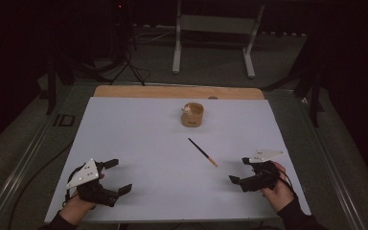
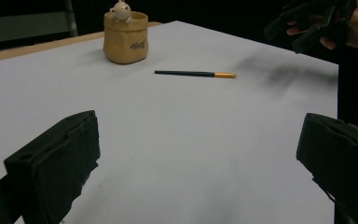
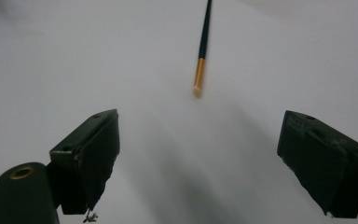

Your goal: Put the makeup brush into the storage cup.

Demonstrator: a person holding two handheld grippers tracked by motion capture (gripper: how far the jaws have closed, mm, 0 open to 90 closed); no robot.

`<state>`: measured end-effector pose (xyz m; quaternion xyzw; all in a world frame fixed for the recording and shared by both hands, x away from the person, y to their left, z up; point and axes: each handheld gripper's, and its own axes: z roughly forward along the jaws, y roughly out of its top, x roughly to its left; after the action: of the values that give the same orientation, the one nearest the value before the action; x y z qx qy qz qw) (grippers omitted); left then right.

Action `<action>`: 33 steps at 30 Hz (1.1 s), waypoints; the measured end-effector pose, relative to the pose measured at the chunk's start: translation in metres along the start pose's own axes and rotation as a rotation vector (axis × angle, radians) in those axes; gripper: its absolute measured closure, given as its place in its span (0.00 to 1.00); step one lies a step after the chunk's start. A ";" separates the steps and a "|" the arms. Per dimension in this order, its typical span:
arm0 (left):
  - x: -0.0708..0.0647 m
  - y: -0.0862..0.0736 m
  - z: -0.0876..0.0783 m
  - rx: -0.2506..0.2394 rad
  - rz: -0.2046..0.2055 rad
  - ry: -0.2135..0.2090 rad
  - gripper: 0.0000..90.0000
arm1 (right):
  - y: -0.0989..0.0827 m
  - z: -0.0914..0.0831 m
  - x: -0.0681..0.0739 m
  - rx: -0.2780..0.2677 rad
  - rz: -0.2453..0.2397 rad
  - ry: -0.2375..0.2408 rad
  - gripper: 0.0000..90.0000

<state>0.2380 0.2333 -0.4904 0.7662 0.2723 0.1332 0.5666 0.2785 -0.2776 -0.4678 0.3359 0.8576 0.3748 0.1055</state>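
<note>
A dark pencil-like stick with an orange end lies on the white table sheet near the middle; it also appears as the stick and the stick. Behind it stands a tan pot with a small figure on its rim, the same pot at the far end. My left gripper hovers open at the front left, nothing between its jaws. My right gripper is open at the front right, its jaws pointing toward the stick's orange end, with a gap between them and it.
A wooden board edge runs along the far side of the sheet. Beyond it stand a metal frame and a tripod's legs on the floor. The other hand's gripper appears in the left gripper view.
</note>
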 end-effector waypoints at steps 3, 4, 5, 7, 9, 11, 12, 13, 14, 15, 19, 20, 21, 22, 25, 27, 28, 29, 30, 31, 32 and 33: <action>0.000 0.000 0.001 0.004 0.005 -0.001 0.01 | 0.005 0.007 -0.002 0.005 0.018 0.004 0.14; 0.000 0.000 0.001 0.005 0.005 -0.001 0.01 | 0.007 0.009 -0.002 0.007 0.022 0.003 0.13; 0.000 0.000 0.001 0.005 0.004 -0.003 0.01 | 0.009 0.011 -0.002 0.012 0.022 0.001 0.13; 0.000 0.000 0.001 0.006 0.003 -0.003 0.01 | 0.012 0.015 -0.002 0.022 0.025 0.000 0.13; 0.000 0.000 0.001 0.004 0.004 -0.004 0.01 | 0.016 0.019 -0.003 0.034 0.029 0.000 0.13; 0.000 0.000 0.001 0.004 0.001 -0.005 0.01 | 0.021 0.022 -0.004 0.038 0.035 0.008 0.13; 0.000 0.000 0.001 0.004 -0.001 -0.006 0.01 | 0.023 0.023 -0.005 0.030 0.035 0.008 0.13; 0.000 0.000 0.001 0.007 0.000 -0.004 0.01 | 0.025 0.024 -0.006 0.029 0.035 0.007 0.13; 0.001 -0.001 0.001 0.008 -0.001 -0.004 0.01 | 0.027 0.026 -0.006 0.035 0.041 0.012 0.13; 0.001 -0.001 0.001 0.008 0.000 -0.005 0.01 | 0.029 0.027 -0.007 0.034 0.045 0.013 0.13; 0.000 0.000 0.001 0.010 0.002 -0.006 0.01 | 0.034 0.038 -0.009 0.082 0.069 0.015 0.12; 0.000 -0.001 0.002 0.011 0.002 -0.008 0.01 | 0.035 0.040 -0.009 0.093 0.080 0.027 0.12; 0.000 -0.001 0.002 0.012 0.001 -0.009 0.01 | 0.036 0.043 -0.009 0.104 0.081 0.023 0.12; 0.000 -0.001 0.002 0.012 0.001 -0.007 0.01 | 0.038 0.045 -0.008 0.115 0.078 0.025 0.12; 0.001 0.000 0.002 0.011 -0.001 -0.006 0.01 | 0.043 0.051 -0.009 0.141 0.089 0.012 0.12; 0.001 -0.001 0.002 0.012 0.000 -0.007 0.01 | 0.047 0.055 -0.009 0.166 0.079 -0.001 0.12; 0.000 -0.001 0.002 0.014 0.001 -0.007 0.01 | 0.048 0.057 -0.009 0.182 0.082 0.002 0.12; 0.000 -0.001 0.002 0.013 -0.001 -0.008 0.01 | 0.049 0.059 -0.009 0.199 0.078 -0.008 0.12; 0.000 -0.001 0.002 0.013 -0.002 -0.008 0.01 | 0.051 0.060 -0.009 0.210 0.071 -0.011 0.14; 0.000 -0.001 0.002 0.013 -0.002 -0.008 0.01 | 0.051 0.060 -0.009 0.210 0.071 -0.011 0.14; 0.001 -0.001 0.002 0.012 -0.004 -0.006 0.01 | 0.052 0.062 -0.008 0.222 0.067 -0.010 0.14; 0.001 -0.001 0.002 0.011 -0.005 -0.007 0.01 | 0.056 0.064 -0.008 0.240 0.061 -0.012 0.15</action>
<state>0.2393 0.2324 -0.4916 0.7690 0.2731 0.1276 0.5637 0.3402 -0.2187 -0.4737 0.3744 0.8850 0.2706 0.0582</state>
